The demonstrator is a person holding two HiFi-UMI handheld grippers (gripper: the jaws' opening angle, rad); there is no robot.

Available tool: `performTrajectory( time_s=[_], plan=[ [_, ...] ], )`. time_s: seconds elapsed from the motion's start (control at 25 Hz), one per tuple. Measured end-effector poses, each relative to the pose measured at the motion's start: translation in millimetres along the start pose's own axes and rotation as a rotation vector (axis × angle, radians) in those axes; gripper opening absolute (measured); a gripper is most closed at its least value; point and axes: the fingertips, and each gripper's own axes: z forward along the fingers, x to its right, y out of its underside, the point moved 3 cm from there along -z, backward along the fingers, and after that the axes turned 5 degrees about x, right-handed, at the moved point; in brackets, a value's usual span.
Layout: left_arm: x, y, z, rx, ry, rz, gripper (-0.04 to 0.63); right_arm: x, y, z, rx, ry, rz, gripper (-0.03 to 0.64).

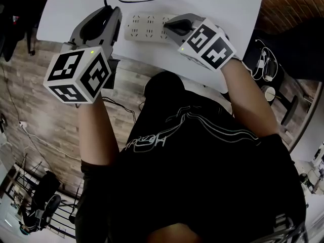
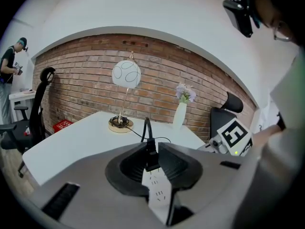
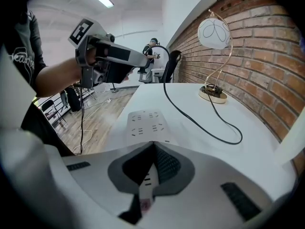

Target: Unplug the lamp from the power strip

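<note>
My left gripper (image 1: 112, 10) is shut on the lamp's black plug (image 2: 151, 157) and holds it in the air, clear of the white power strip (image 1: 147, 28). From the plug a black cord (image 3: 190, 118) runs across the white table (image 1: 76, 9) to the lamp (image 2: 126, 74), which has a white globe on a gold stem and base by the brick wall. My right gripper (image 1: 171, 25) is shut, its tips resting on the strip's right end. In the right gripper view the jaws meet over the strip (image 3: 147, 122), and the left gripper (image 3: 143, 62) hangs above the table's left.
A white vase with flowers (image 2: 180, 114) stands at the table's back by the brick wall. Black office chairs (image 2: 40, 104) stand at the table's ends. A person (image 2: 9, 66) stands far off. Loose cables (image 1: 30, 130) lie on the wooden floor.
</note>
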Motion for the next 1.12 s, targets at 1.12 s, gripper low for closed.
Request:
performTrajectory(
  time_s=[1.12],
  plan=[
    [31.0,-29.1,-53.0,-0.109,0.179,0.001,0.074,-16.0,-107.4,-129.1,0.53,0.168,0.362,-0.005]
  ],
)
